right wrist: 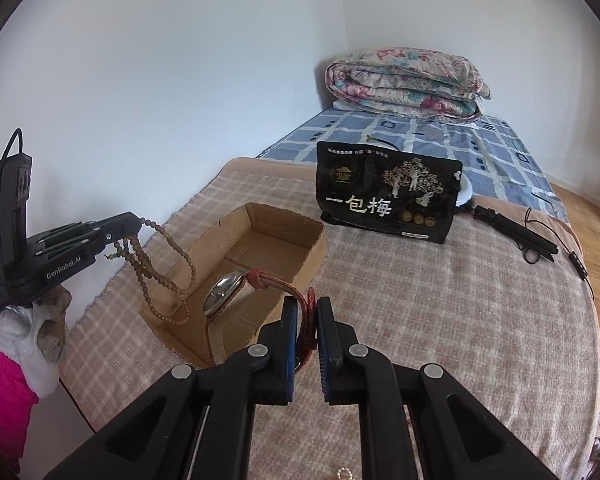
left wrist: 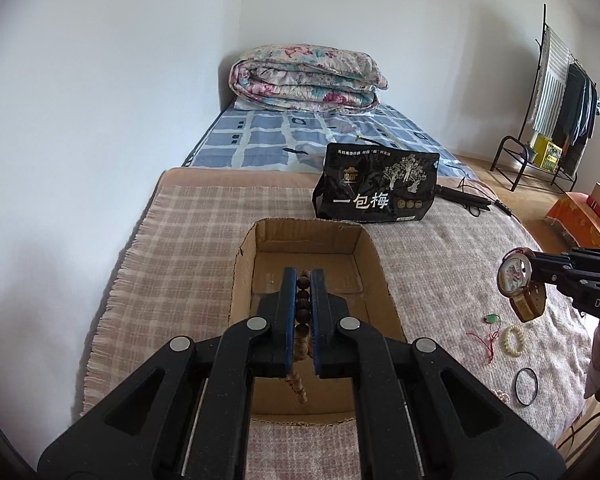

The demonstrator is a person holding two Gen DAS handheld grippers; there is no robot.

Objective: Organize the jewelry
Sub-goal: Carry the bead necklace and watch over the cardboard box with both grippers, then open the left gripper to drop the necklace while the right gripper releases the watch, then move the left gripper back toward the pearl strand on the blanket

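Note:
My left gripper (left wrist: 303,276) is shut on a brown bead necklace (left wrist: 302,304) and holds it above the open cardboard box (left wrist: 242,264); its loops hang down over the box in the right wrist view (right wrist: 168,276). My right gripper (right wrist: 308,304) is shut on the woven strap of a wristwatch (right wrist: 224,294), held in the air beside the box (right wrist: 316,248). The watch (left wrist: 514,276) also shows at the right of the left wrist view, in the right gripper (left wrist: 540,266).
On the plaid blanket (left wrist: 188,240) lie a pearl bracelet (left wrist: 514,340), a black ring bangle (left wrist: 526,386), a red cord with a green pendant (left wrist: 490,320). A black snack bag (left wrist: 376,188) stands behind the box. A folded quilt (left wrist: 308,78) lies farther back.

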